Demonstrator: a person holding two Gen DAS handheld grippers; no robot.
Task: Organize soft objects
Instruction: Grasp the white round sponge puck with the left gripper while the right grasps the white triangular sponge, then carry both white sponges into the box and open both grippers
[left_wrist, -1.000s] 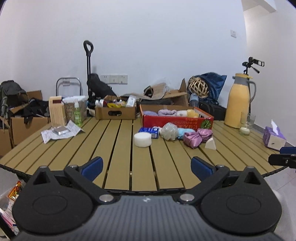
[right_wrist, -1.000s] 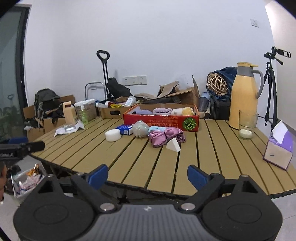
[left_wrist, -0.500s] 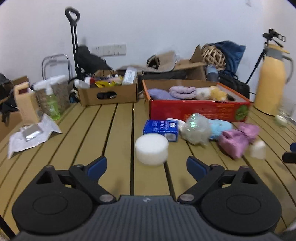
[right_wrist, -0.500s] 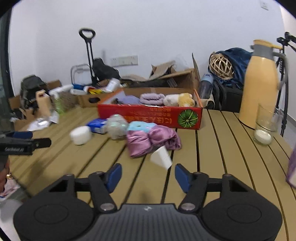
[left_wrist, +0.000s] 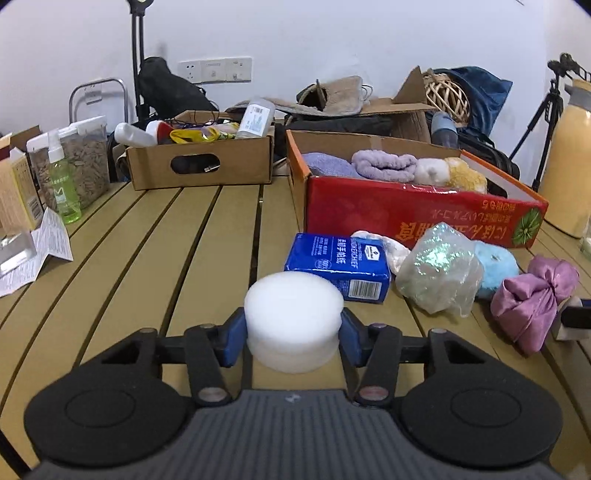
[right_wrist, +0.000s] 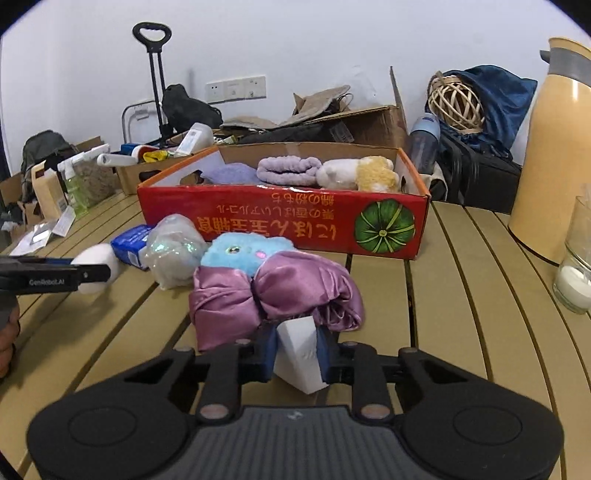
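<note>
Left tongs (left_wrist: 293, 334) just closed onto puff (left_wrist: 293, 314); right tongs (right_wrist: 297, 352) just closed onto wedge (right_wrist: 300, 352), both on table (left_wrist: 147, 240).

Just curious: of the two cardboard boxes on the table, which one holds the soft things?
The red box, with towels and a plush toy inside; the plain brown box holds bottles.

Plain white wall (left_wrist: 332, 33) behind, with a row of white sockets (left_wrist: 214, 70) set low on it. Slatted tan worktop (left_wrist: 147, 236) in front, dark gaps between the boards; behind its far edge a black trolley handle (right_wrist: 152, 35), open cardboard cartons (right_wrist: 369, 122), a dark bag (right_wrist: 480, 170) and a woven wicker ball (right_wrist: 456, 99) against blue cloth. Black tripod (left_wrist: 546, 107) by the right wall; even, soft lighting.
</note>
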